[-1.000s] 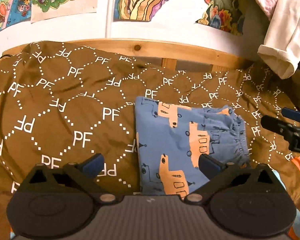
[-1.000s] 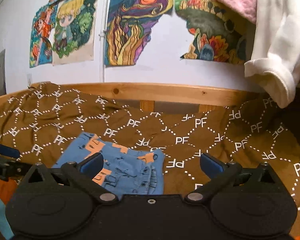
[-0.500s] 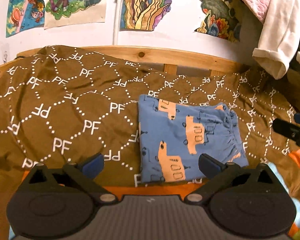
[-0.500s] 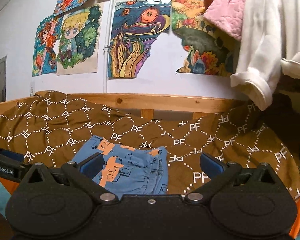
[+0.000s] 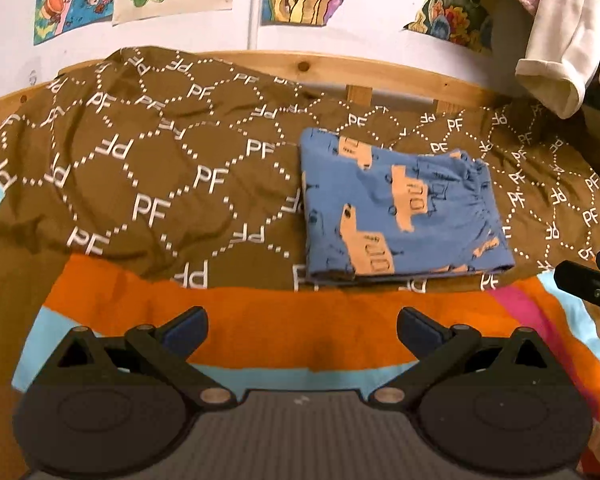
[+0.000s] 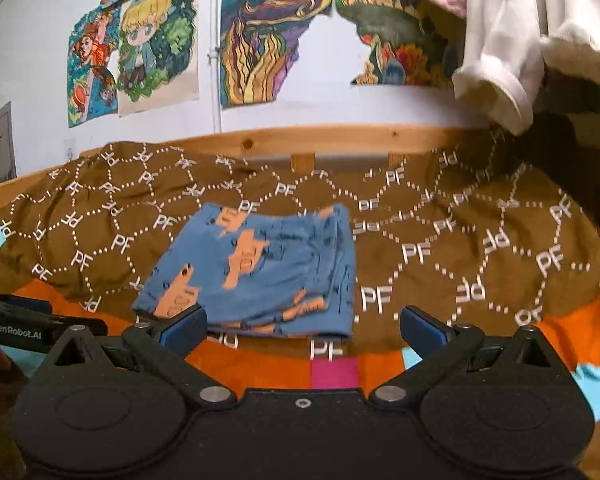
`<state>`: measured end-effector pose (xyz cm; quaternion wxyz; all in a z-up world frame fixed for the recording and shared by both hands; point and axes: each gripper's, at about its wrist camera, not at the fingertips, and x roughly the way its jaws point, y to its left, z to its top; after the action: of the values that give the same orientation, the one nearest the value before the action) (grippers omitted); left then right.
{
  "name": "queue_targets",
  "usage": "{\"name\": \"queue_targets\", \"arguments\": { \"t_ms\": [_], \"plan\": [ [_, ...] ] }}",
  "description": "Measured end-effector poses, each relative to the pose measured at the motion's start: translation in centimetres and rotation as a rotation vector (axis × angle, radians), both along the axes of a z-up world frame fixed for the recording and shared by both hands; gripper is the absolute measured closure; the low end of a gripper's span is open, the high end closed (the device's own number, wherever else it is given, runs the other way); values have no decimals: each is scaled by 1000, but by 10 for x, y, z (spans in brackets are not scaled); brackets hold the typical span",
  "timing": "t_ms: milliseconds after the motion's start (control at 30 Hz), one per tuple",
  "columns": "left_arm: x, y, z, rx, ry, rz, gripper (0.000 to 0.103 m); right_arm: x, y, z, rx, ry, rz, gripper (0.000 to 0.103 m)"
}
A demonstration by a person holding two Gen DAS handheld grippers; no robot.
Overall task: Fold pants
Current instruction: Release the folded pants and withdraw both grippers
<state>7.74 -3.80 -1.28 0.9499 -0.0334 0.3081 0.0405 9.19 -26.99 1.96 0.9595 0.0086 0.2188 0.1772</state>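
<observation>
Nearest of all, the left gripper (image 5: 302,322) hangs with its jaws spread wide and nothing between them, and the right gripper (image 6: 303,324) is just the same, wide and empty. Under them runs a striped sheet (image 5: 260,320) in orange, pale blue and a flash of pink, smooth and flat.

Just beyond that lies the brown blanket (image 5: 140,168), soft and rumpled, printed with white dotted diamonds and letters. And there on it, near its front edge, sit the pants (image 5: 400,208): blue cotton with orange truck shapes, stacked into a neat, near-square packet, the gathered waistband showing along the right side. Looks to me like the folding is done.

What could spoil it? The packet is thin, limp cloth on a lumpy blanket, so a stray fingertip catching the near edge could peel the top layer open, and a tug on the blanket would slide the whole stack.

Farther back, a pale wooden rail (image 6: 340,142), then a white wall with bright drawings (image 6: 260,32), and a white garment (image 6: 500,40) hanging far right.
</observation>
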Motion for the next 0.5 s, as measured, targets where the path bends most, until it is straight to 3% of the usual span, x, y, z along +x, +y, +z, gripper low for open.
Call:
{"name": "queue_targets", "arguments": {
  "t_ms": [500],
  "plan": [
    [-4, 0, 0, 3, -8, -2, 0, 1, 1, -10, -9, 21, -9, 1]
  ]
}}
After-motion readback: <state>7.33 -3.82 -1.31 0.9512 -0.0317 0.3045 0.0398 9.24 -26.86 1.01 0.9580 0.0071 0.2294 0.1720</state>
